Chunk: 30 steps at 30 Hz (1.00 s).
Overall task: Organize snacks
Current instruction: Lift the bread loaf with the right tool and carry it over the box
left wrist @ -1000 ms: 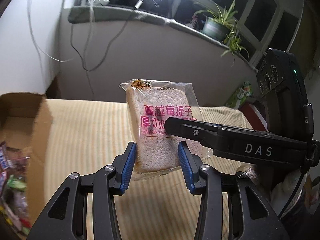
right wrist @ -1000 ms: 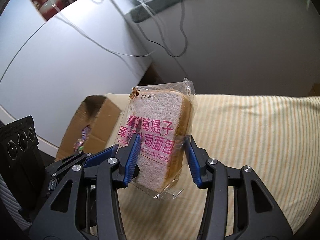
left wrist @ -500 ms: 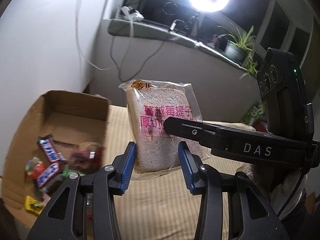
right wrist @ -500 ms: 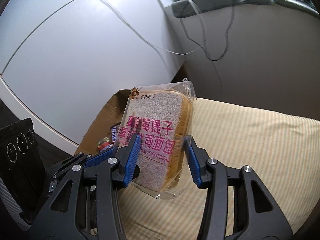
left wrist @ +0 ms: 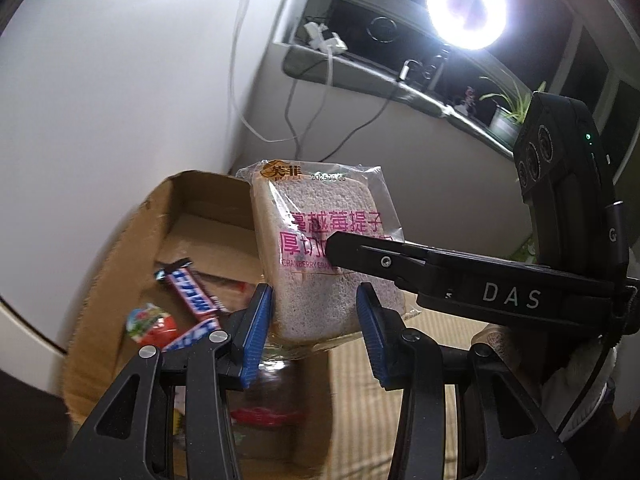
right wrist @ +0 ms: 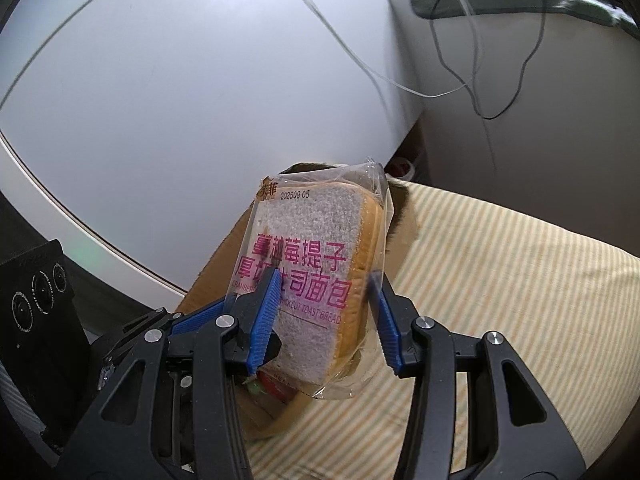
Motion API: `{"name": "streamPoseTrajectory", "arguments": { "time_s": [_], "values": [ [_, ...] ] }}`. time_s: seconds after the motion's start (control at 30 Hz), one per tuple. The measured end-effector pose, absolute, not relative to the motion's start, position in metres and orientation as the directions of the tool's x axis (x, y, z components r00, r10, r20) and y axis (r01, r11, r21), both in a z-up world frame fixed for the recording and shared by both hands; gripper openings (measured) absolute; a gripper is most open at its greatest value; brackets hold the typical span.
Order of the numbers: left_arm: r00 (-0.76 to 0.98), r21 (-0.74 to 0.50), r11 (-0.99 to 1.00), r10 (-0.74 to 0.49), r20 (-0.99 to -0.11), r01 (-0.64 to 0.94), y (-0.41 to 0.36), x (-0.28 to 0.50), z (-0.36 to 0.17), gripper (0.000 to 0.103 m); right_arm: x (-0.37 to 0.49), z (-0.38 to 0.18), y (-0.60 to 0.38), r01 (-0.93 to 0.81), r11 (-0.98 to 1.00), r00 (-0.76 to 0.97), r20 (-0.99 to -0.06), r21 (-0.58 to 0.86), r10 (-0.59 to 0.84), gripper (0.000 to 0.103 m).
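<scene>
A clear plastic packet holding a thick slice of pale toast bread [left wrist: 320, 256], printed with magenta Chinese characters and the English words "toast bread", stands upright in the air, gripped from both sides at once. The left gripper [left wrist: 316, 332], black with ribbed blue pads, is closed on the lower part of the packet, one pad against each broad edge of the slice. The right gripper [right wrist: 324, 316], of the same black and blue build, clamps the same packet [right wrist: 316, 272] lower down, its pads pressing the printed face and the browner crust side; in the left wrist view one of its black fingers crosses in front of the lettering (the letters "DAS" show on its body). Below and to the left of the packet sits an open brown cardboard box [left wrist: 120, 264], resting on a cloth with pale yellow and white stripes [right wrist: 500, 280]. Inside the box lie a blue, white and red chocolate bar wrapper [left wrist: 188, 288], a small round red and blue snack [left wrist: 150, 324] and other wrappers too blurred to name. The packet hangs above the box's right edge, not touching it. A bright ring light [left wrist: 466, 10] glares above a grey window ledge [left wrist: 360, 76] carrying trailing cables and a potted green plant [left wrist: 506, 118].
</scene>
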<state>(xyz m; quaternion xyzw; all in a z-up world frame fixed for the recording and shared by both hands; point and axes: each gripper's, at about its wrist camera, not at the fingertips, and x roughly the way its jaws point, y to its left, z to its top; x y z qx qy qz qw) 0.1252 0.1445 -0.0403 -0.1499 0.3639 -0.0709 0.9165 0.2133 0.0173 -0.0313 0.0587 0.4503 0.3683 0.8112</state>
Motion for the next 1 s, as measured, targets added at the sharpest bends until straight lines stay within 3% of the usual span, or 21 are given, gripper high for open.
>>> {"name": "streamPoseTrajectory", "arguments": {
  "time_s": [1.0],
  "values": [
    [0.696, -0.275, 0.960, -0.159, -0.700, -0.058, 0.171, 0.132, -0.063, 0.041, 0.224, -0.066, 0.067, -0.551, 0.718, 0.245, -0.740, 0.425, 0.626, 0.048]
  ]
}}
